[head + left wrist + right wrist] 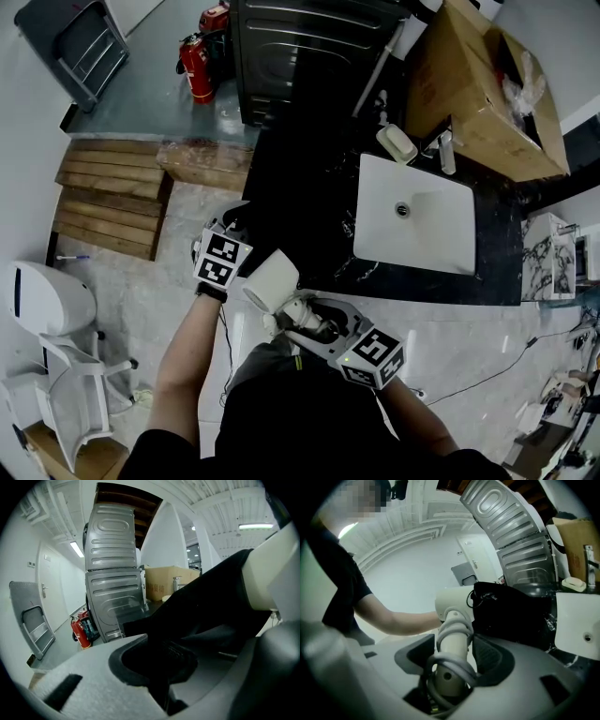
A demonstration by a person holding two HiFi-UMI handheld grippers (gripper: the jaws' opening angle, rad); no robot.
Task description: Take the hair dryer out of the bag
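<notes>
The white hair dryer [272, 279] hangs in front of the person, just off the black counter's near edge. My right gripper [305, 323] is shut on its handle [451, 639], which has the grey cord wound round it; the barrel [452, 603] points away, up against the black bag [511, 613]. My left gripper [161, 667] is shut on a fold of the bag's black fabric [211, 602], with the dryer's white body [276, 569] at its upper right. In the head view the left gripper [236, 230] sits left of the dryer, and the bag is hard to tell from the dark counter.
A white sink [375, 234] is set in the black counter [300, 169], with a soap dish [397, 142] and a cardboard box [478, 84] behind it. A dark appliance [300, 47] and a red fire extinguisher [196, 67] stand at the back. Wooden steps [108, 202] and a white chair [56, 375] are on the left.
</notes>
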